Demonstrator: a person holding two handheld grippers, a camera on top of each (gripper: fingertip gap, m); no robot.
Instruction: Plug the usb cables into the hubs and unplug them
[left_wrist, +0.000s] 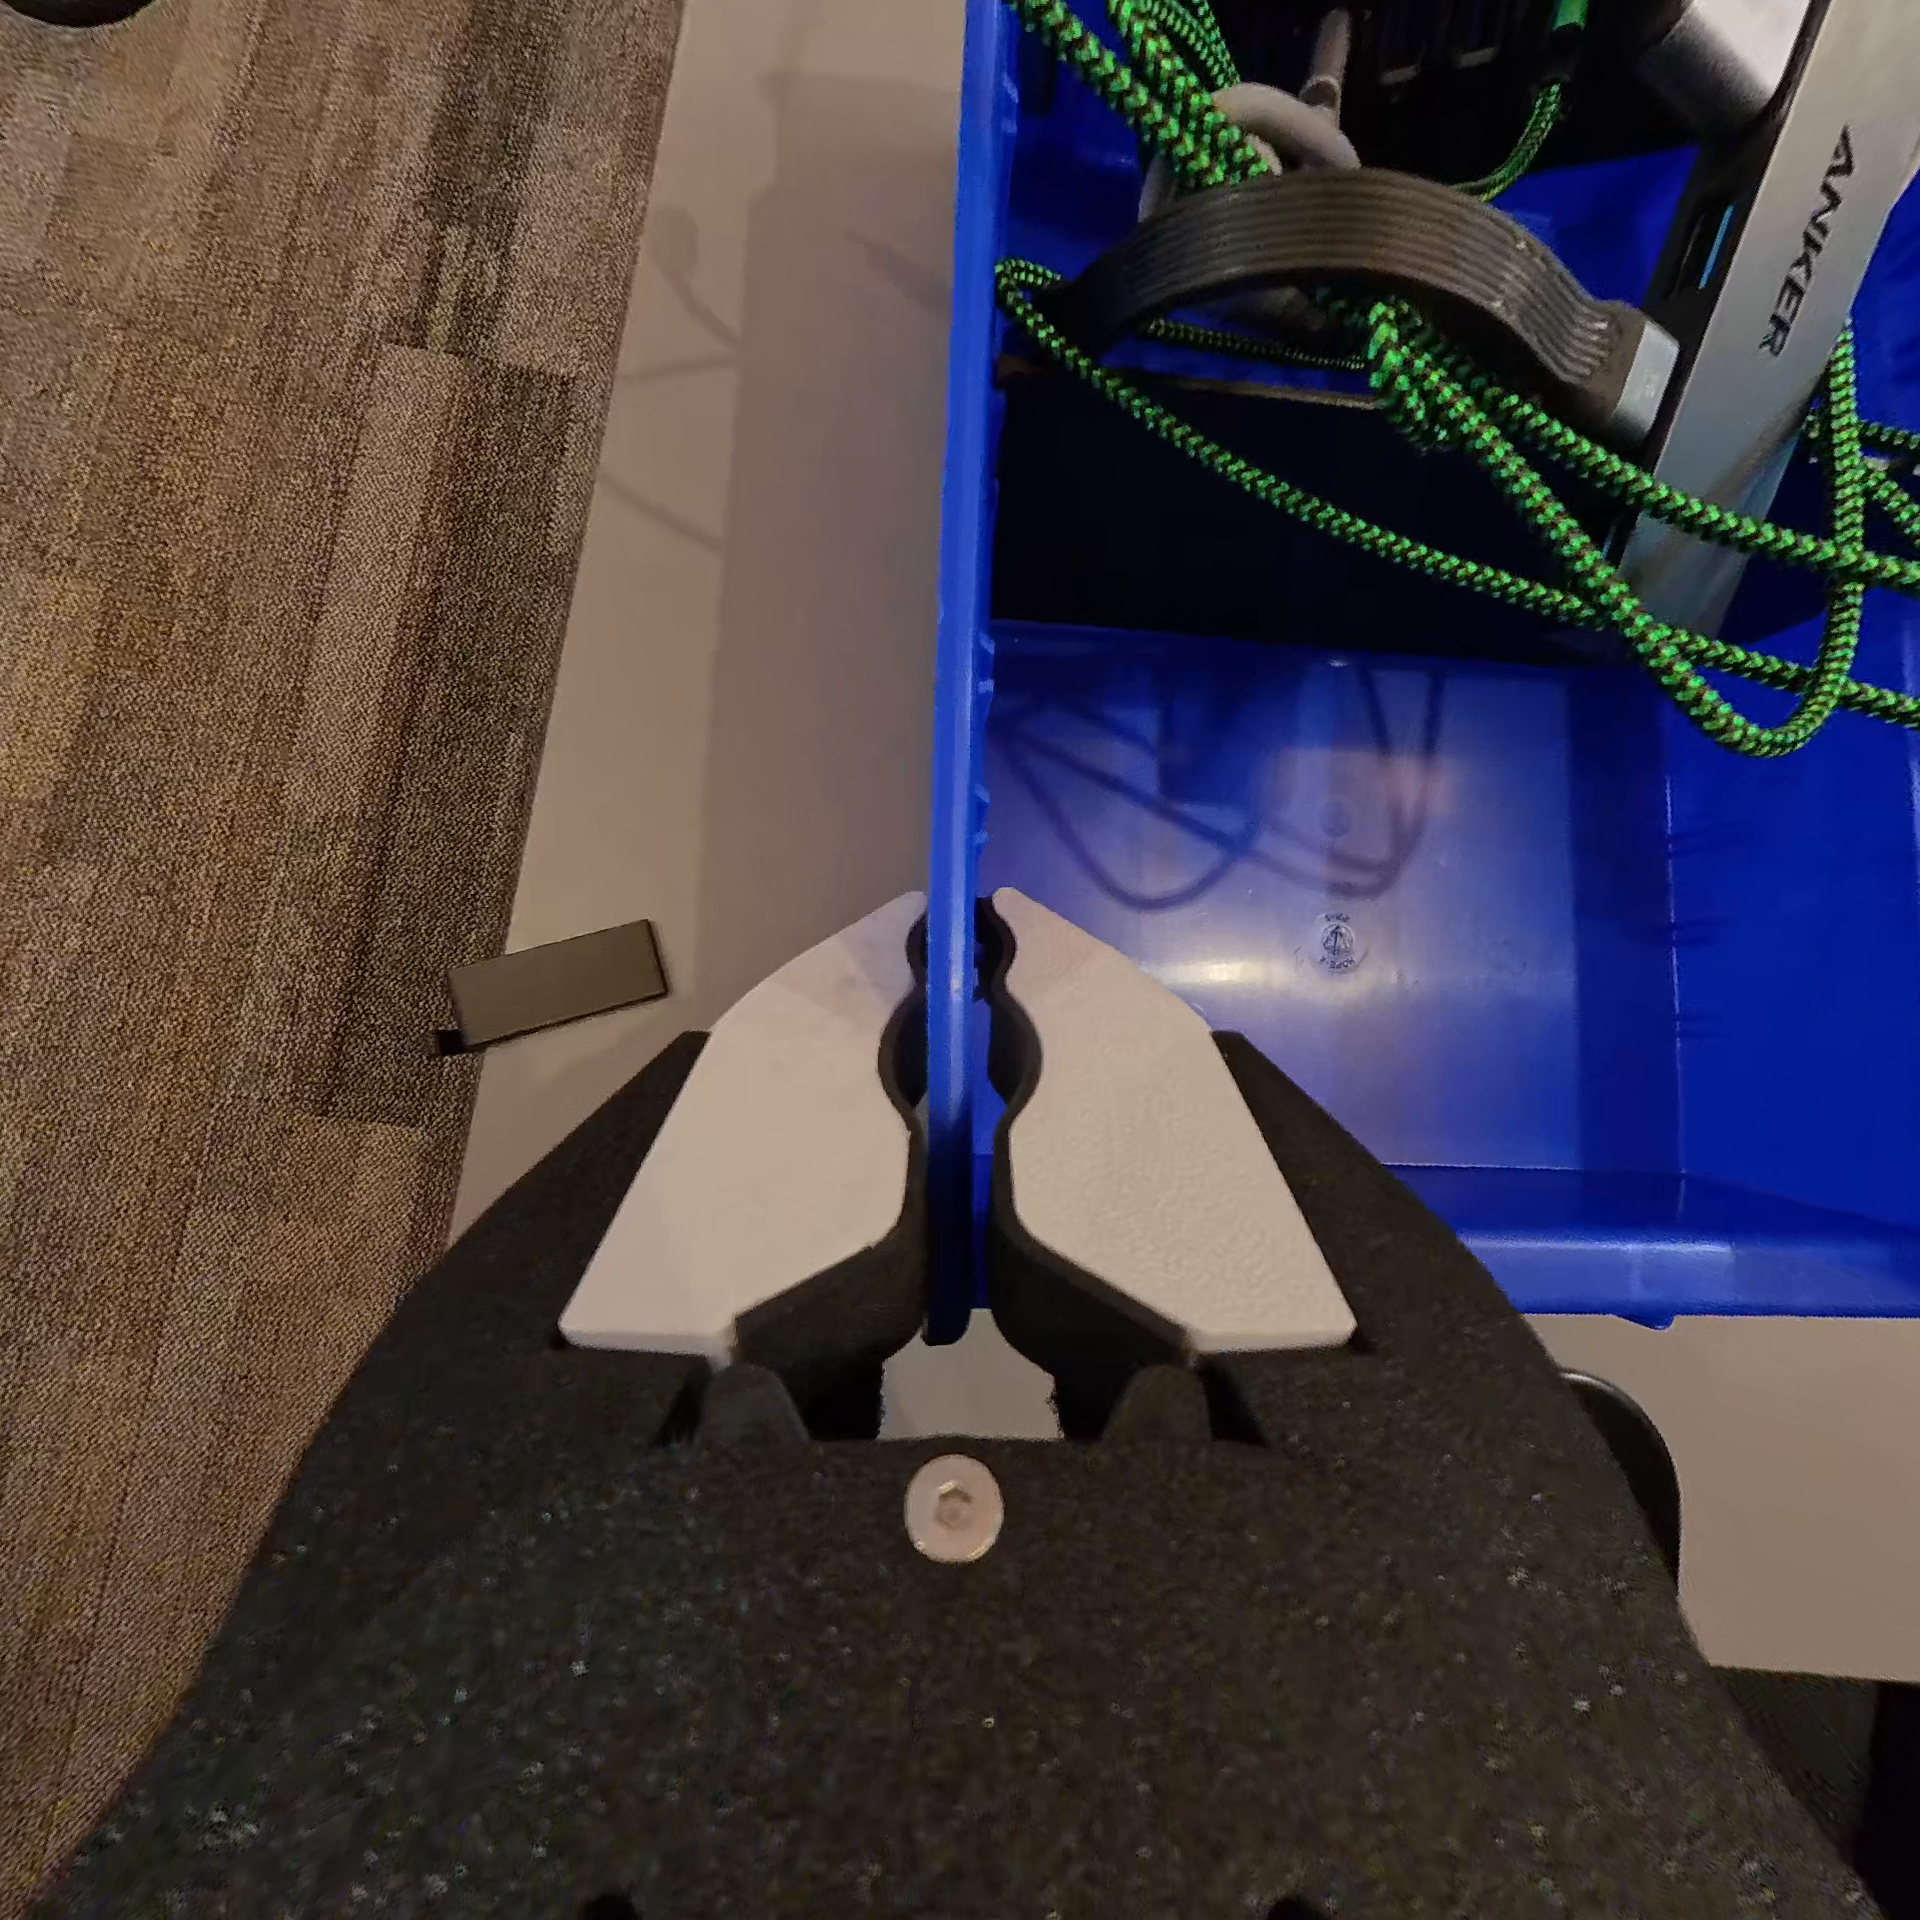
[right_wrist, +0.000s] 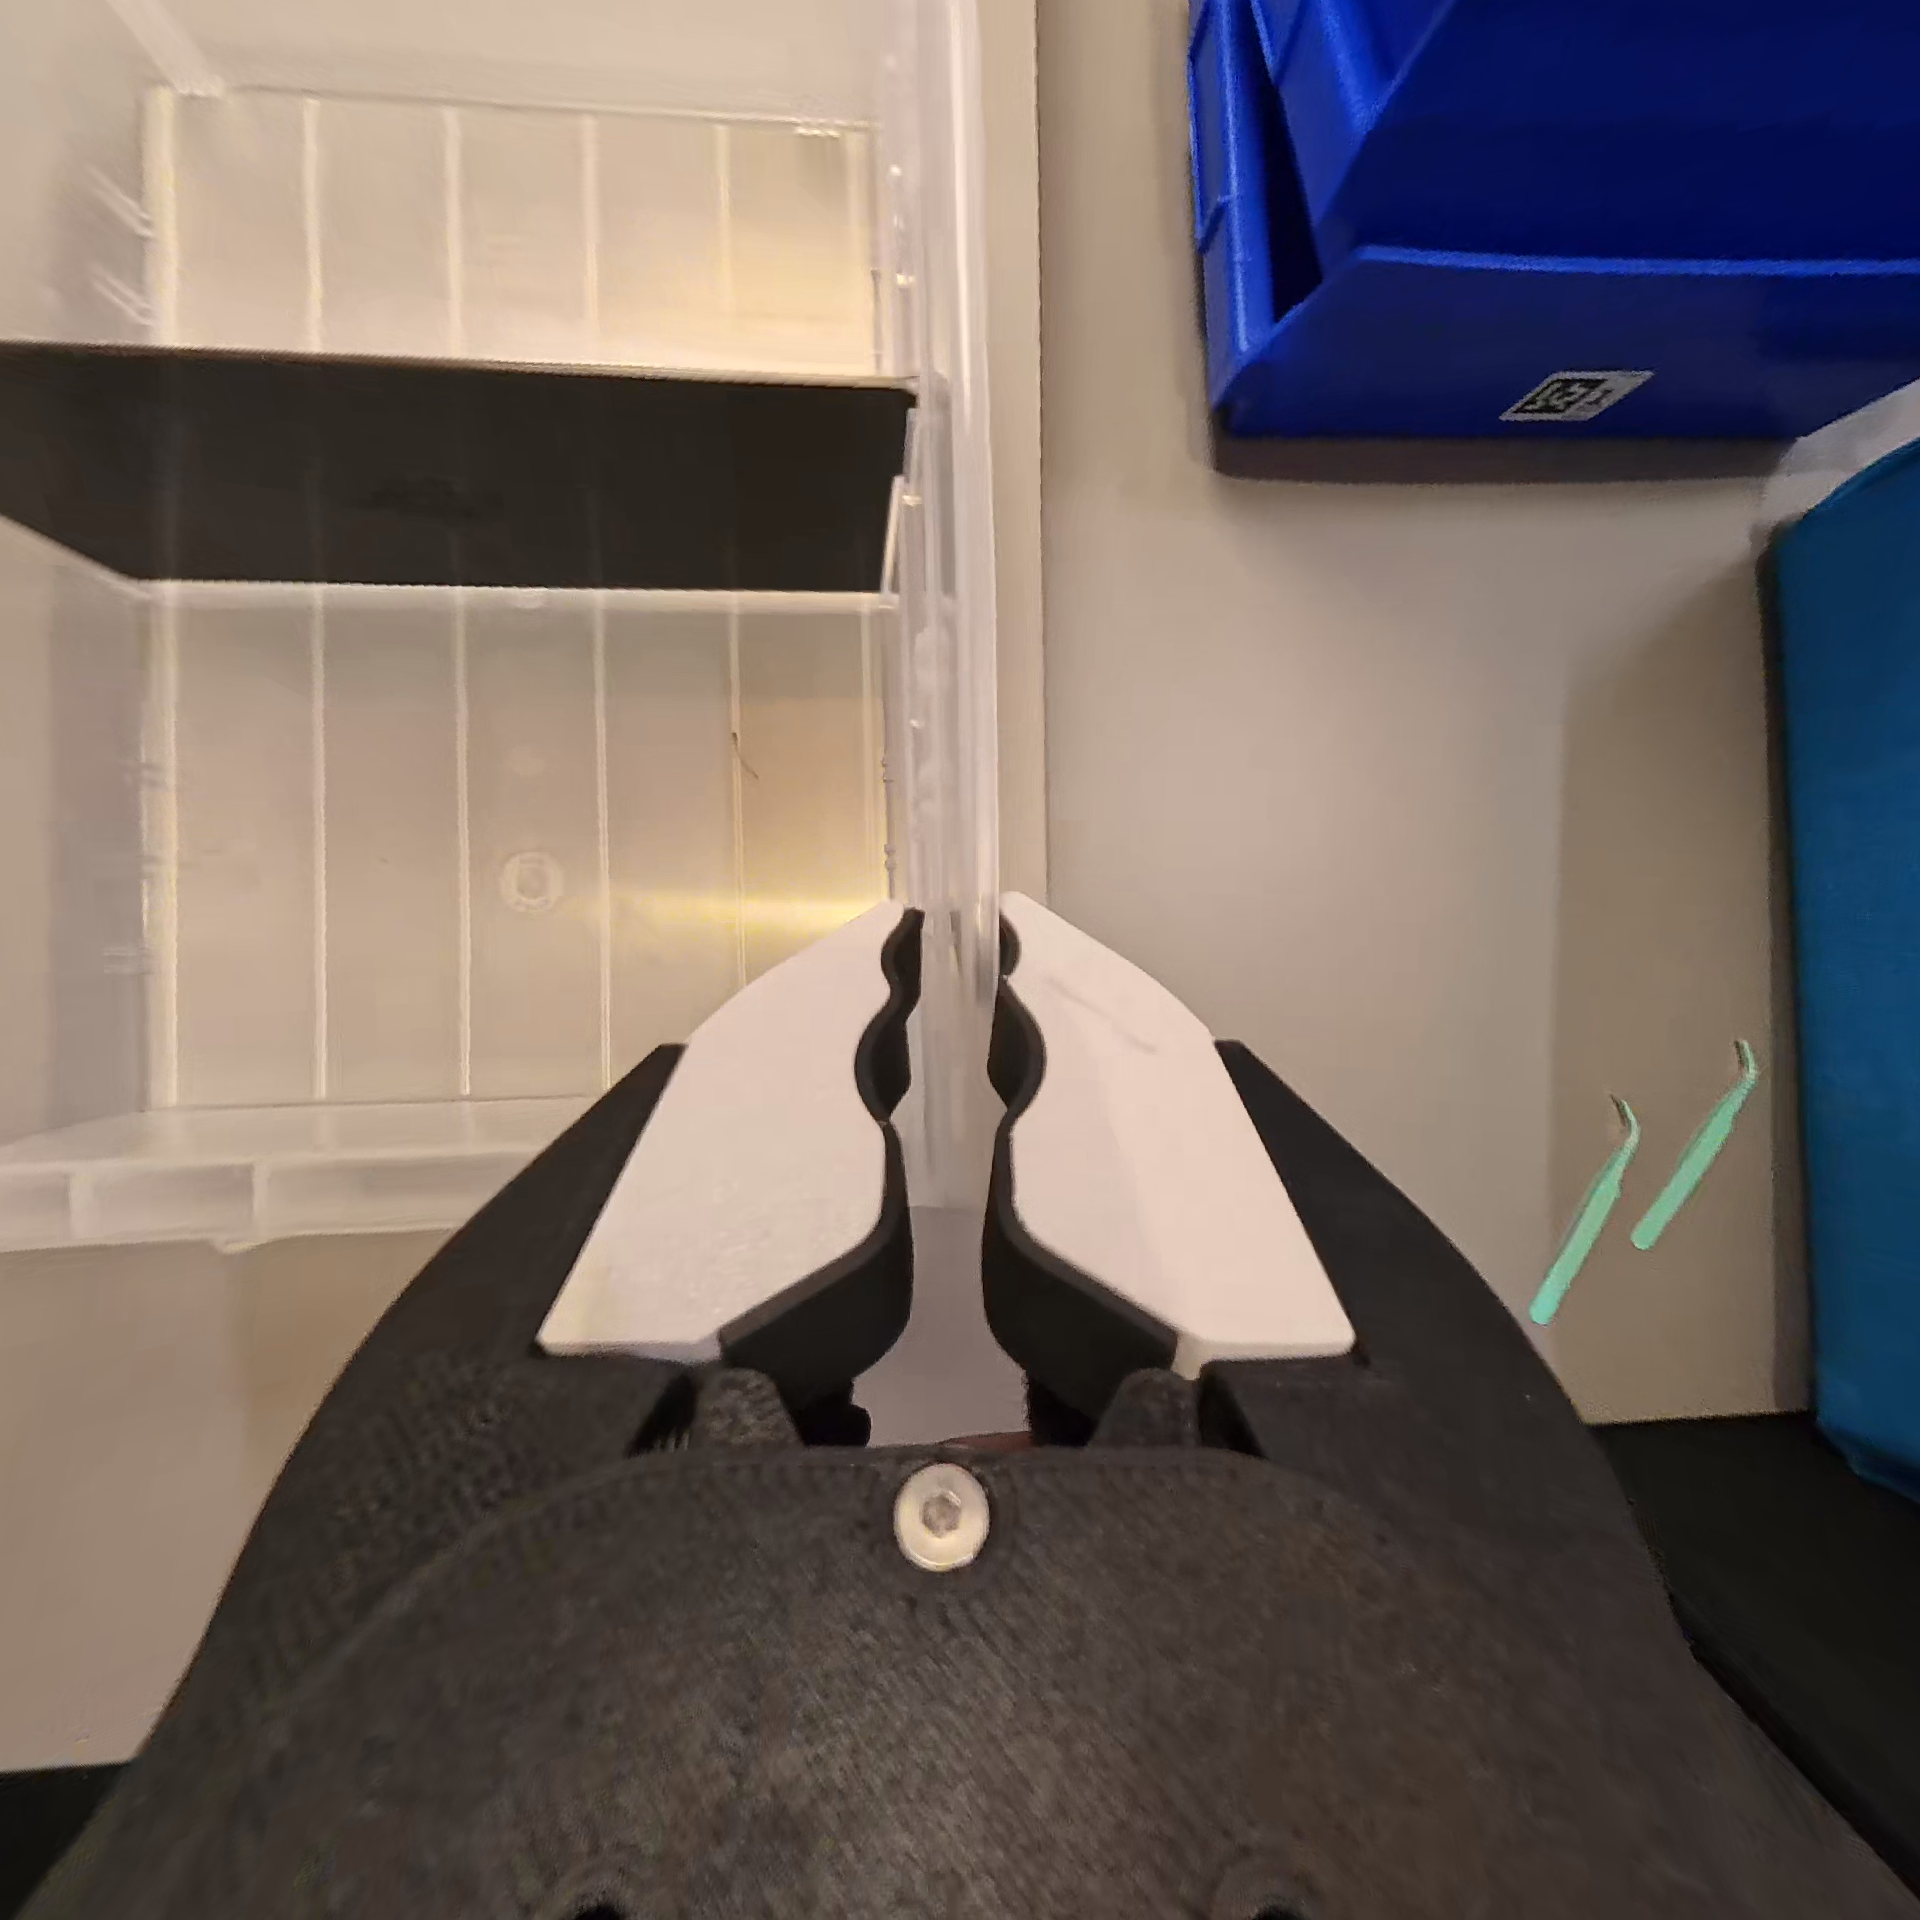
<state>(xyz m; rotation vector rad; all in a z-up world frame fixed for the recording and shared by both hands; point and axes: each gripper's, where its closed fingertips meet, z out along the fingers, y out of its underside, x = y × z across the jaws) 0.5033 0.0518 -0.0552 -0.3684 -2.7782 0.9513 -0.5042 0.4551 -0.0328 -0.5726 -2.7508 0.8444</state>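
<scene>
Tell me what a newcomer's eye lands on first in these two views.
The left gripper is clamped on the side wall of a blue bin holding tangled green-and-black braided cables and a silver hub. The right gripper pinches the wall of a clear plastic bin.

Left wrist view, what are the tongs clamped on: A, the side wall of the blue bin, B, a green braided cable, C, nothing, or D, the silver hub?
A: the left tongs are closed on the blue bin wall, which stands edge-on between the white fingers.
</scene>
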